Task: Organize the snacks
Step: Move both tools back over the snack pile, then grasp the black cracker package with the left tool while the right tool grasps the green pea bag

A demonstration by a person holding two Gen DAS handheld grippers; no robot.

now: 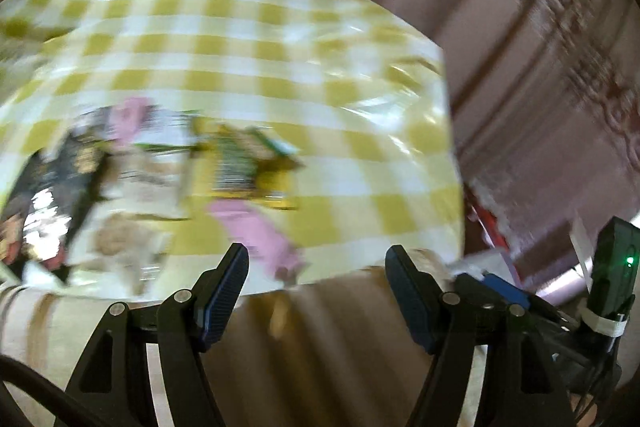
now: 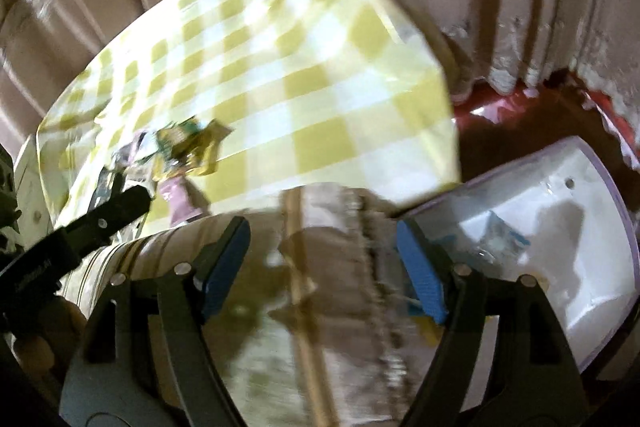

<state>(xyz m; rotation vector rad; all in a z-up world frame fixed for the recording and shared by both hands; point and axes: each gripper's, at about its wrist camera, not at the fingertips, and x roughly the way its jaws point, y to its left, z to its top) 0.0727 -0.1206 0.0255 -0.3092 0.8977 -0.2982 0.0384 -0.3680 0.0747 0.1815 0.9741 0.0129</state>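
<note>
Both views are motion-blurred. A heap of snack packets lies on a yellow-and-white checked tablecloth [image 1: 248, 39]: a pink packet [image 1: 256, 231], a green-and-yellow packet [image 1: 244, 163] and a dark packet [image 1: 60, 179]. My left gripper [image 1: 316, 291] is open and empty, just short of the table's near edge, with the pink packet ahead of its left finger. My right gripper [image 2: 320, 267] is open and empty, over striped fabric below the table edge. The heap also shows in the right wrist view [image 2: 188, 147], far left. The left gripper [image 2: 100, 219] reaches toward it.
A white bin [image 2: 560, 227] with a bluish packet [image 2: 500, 243] inside sits right of the table on a red floor [image 2: 520, 115]. Curtains [image 1: 540, 47] hang behind. Striped fabric [image 2: 320, 307] covers the front below the table edge.
</note>
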